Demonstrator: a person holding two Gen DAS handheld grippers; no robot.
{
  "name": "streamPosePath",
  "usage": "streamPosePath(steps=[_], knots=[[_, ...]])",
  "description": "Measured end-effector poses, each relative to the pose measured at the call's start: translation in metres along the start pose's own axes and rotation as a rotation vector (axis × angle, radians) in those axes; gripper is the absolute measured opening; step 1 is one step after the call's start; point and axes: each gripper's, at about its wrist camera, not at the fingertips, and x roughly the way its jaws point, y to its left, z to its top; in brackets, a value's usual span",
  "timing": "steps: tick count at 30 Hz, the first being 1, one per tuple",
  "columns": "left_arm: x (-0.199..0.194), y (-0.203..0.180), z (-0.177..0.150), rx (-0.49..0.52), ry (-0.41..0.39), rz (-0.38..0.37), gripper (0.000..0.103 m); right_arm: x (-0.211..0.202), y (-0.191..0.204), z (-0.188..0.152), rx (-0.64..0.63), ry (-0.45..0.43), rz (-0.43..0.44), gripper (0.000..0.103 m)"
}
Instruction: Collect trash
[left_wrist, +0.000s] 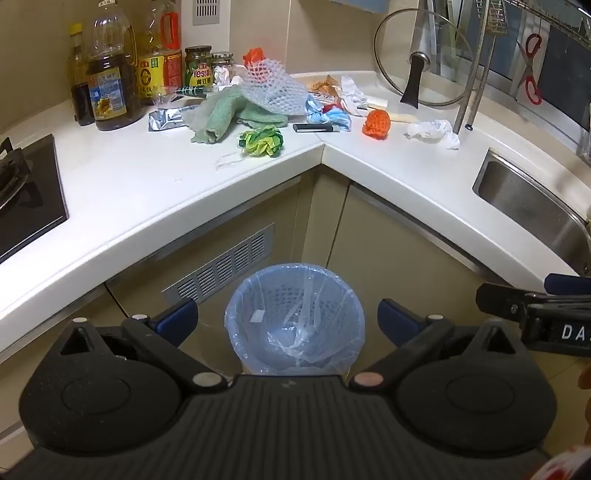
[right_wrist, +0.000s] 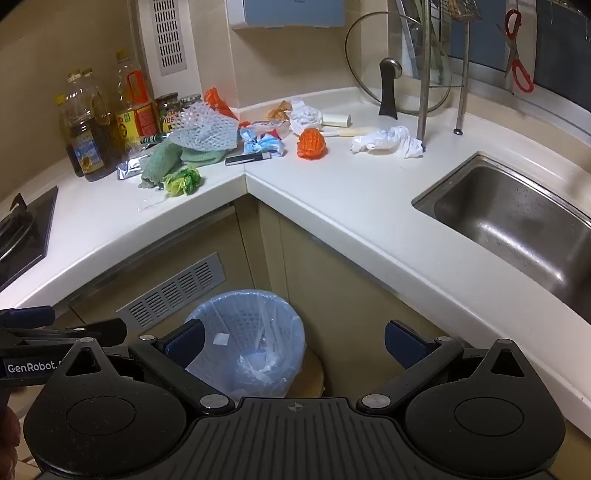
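A bin (left_wrist: 295, 314) (right_wrist: 245, 339) lined with a pale blue bag stands on the floor in the counter's corner. My left gripper (left_wrist: 288, 321) hangs open above it with nothing between its fingers. My right gripper (right_wrist: 295, 341) is also open and holds nothing, just right of the bin. Trash lies at the back of the white counter (left_wrist: 147, 192): white foam netting (left_wrist: 271, 86), a green-yellow wad (left_wrist: 262, 141), a blue wad (left_wrist: 325, 114), orange netting (left_wrist: 376, 123) (right_wrist: 312, 144), crumpled white paper (left_wrist: 432, 131) (right_wrist: 388, 142) and a silver wrapper (left_wrist: 166, 119).
Oil bottles (left_wrist: 110, 74) and jars (left_wrist: 197, 66) line the back left. A green cloth (left_wrist: 218, 114) lies among the trash. A stove (left_wrist: 22, 192) is at left, a steel sink (right_wrist: 517, 221) at right. A glass lid (left_wrist: 421, 62) leans on a rack; red scissors (right_wrist: 517, 55) hang.
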Motion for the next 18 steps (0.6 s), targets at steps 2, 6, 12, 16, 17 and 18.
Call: streamPosePath(steps=[2, 6, 12, 16, 17, 18], knots=[[-0.002, -0.001, -0.002, 0.005, -0.015, -0.001, 0.103, 0.001, -0.001, 0.000, 0.009, 0.002, 0.005, 0.103], [0.001, -0.001, 0.000, 0.006, 0.006, 0.003, 0.102, 0.003, 0.001, 0.006, 0.009, 0.010, 0.004, 0.103], [0.001, -0.001, 0.001, 0.011, -0.010, 0.009, 0.102, 0.006, 0.004, 0.003, 0.004, -0.007, 0.005, 0.103], [0.000, 0.000, 0.001, 0.010, -0.012, 0.009, 0.102, 0.006, 0.005, 0.002, 0.003, -0.007, 0.003, 0.103], [0.000, 0.000, 0.001, 0.010, -0.012, 0.008, 0.102, 0.006, 0.005, 0.002, 0.005, -0.008, 0.003, 0.103], [0.000, 0.000, 0.001, 0.009, -0.012, 0.009, 0.102, 0.005, 0.004, 0.002, 0.004, -0.009, 0.004, 0.103]])
